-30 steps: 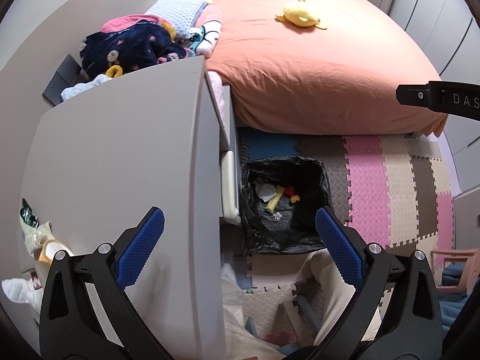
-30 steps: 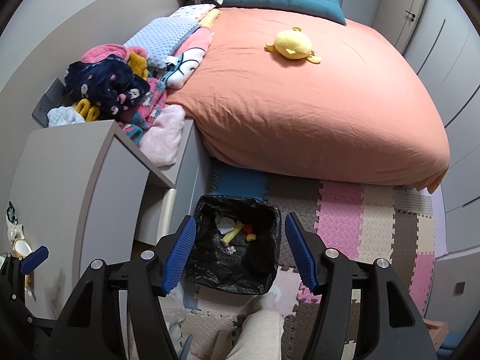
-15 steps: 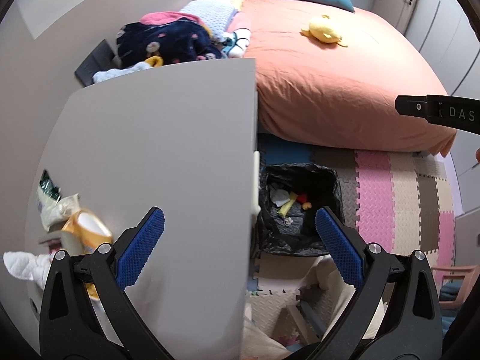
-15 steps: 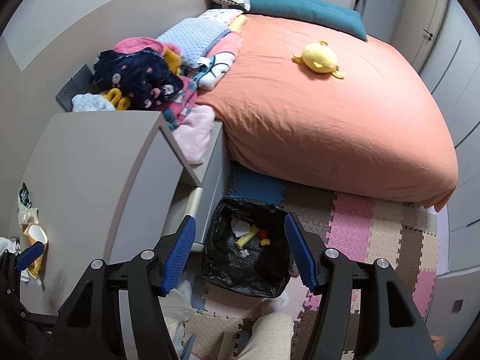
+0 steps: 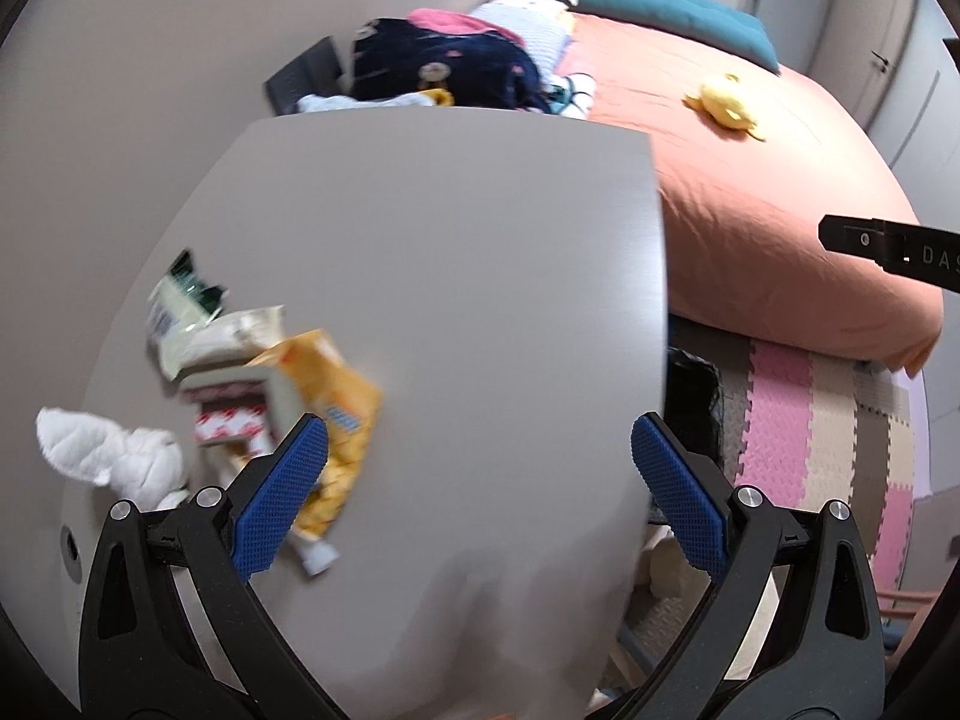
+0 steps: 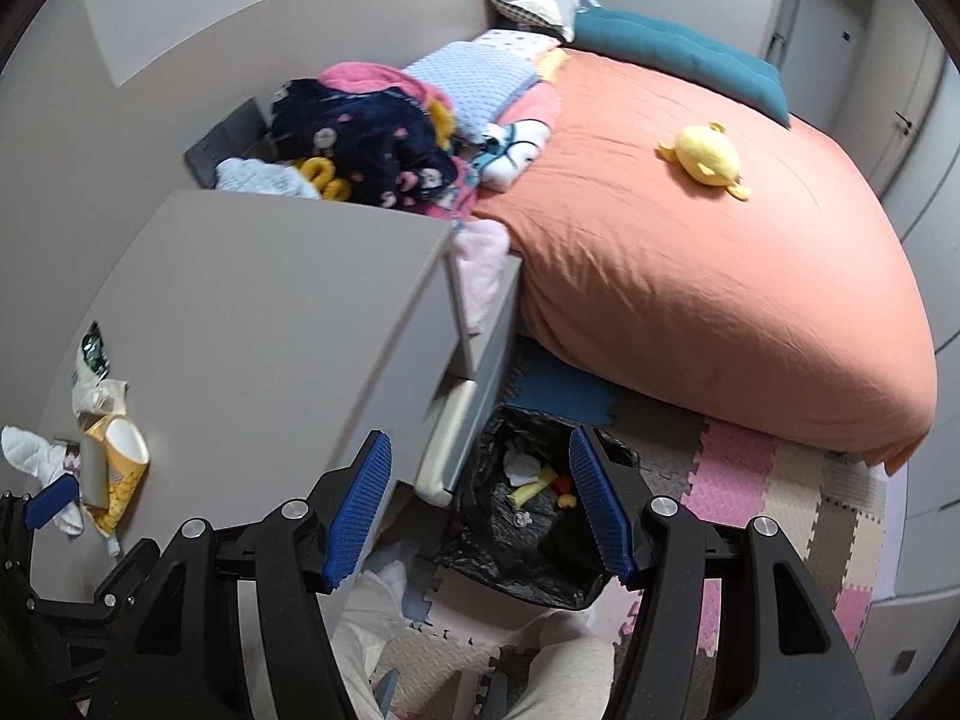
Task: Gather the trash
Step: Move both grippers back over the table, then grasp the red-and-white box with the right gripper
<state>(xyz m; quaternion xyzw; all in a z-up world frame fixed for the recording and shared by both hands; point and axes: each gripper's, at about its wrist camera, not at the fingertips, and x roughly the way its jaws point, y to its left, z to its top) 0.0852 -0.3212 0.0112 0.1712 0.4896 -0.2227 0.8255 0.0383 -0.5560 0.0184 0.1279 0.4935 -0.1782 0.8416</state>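
Note:
A heap of trash lies at the left of the grey dresser top (image 5: 432,276): an orange-yellow wrapper (image 5: 336,414), a green and white packet (image 5: 180,294), a red and white carton (image 5: 231,417) and a crumpled white tissue (image 5: 114,456). The heap also shows in the right wrist view (image 6: 111,468). My left gripper (image 5: 480,498) is open and empty above the dresser, its left finger beside the orange wrapper. My right gripper (image 6: 477,510) is open and empty above the black-lined trash bin (image 6: 528,504), which holds several scraps.
A bed with an orange cover (image 6: 708,276) and a yellow plush toy (image 6: 708,159) fills the right. Clothes are piled (image 6: 372,144) behind the dresser. Foam puzzle mats (image 6: 780,504) cover the floor. The dresser has a drawer pulled out (image 6: 486,312).
My left gripper has swung left over the dresser top, bringing the trash heap close to its left finger. My right gripper shifted slightly and stays over the bin.

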